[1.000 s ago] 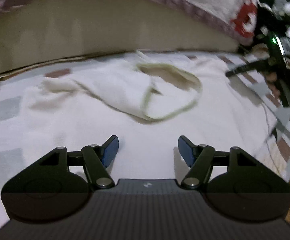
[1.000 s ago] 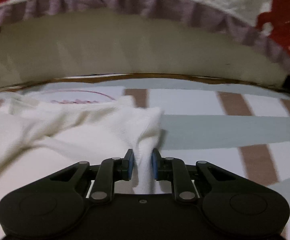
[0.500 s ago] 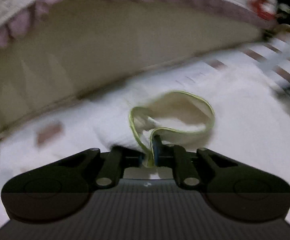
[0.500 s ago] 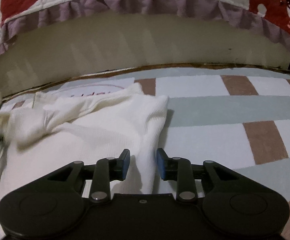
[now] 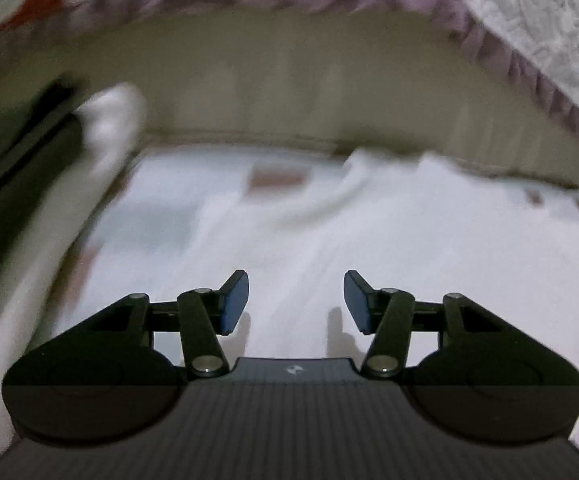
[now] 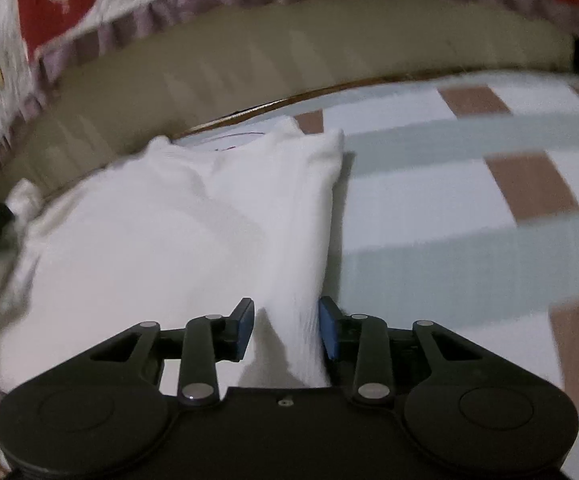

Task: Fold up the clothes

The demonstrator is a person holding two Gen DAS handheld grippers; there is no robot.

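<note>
Blur fills our left wrist view: the left gripper has its fingers wide apart and empty above the white garment. From our right wrist, the right gripper has fingers parted, straddling the garment's folded edge on the checked mat.

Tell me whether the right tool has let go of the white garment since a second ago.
Yes. The right tool was clamped on the white garment; now its fingers stand apart, the fold loose between them, lying on the checked mat.
</note>
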